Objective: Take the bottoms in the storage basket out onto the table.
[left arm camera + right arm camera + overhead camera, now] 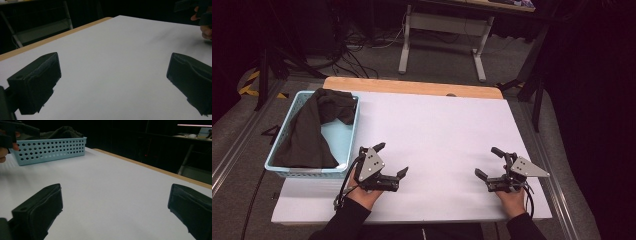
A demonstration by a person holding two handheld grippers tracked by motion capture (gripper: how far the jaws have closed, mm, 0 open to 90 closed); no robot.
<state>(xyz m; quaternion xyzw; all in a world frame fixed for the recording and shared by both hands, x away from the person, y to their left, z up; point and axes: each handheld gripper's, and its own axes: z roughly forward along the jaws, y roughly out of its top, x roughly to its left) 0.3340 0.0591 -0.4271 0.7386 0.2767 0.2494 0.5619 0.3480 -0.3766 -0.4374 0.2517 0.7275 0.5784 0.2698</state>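
Dark crumpled cloth (314, 127) lies in the light blue perforated plastic basket (343, 139) at the left edge of the white table surface (437, 135). We note the cloth's long axis running from the basket's near left corner toward its far right corner, where a bunched end drapes over the far rim. The basket's own long axis runs near to far, slightly slanted.

Left gripper (390, 161), black with a grey three-cornered plate, sits just beside the basket's near right corner, held in the person's left hand (363, 194). Its jaws stand wide apart with nothing between them; in the left gripper view (112, 80) we see bare white surface in the gap.

Right gripper (489, 162) rests near the table's right side, well apart from the left, held in the right hand (512, 199). Its jaws also gape wide and hold nothing (115, 205). Both grippers point roughly toward each other across the near part of the table.

A wooden strip (412, 87) borders the far edge of the table.

In the right gripper view the basket (50, 151) shows at far left, cloth (62, 131) heaped above its rim.
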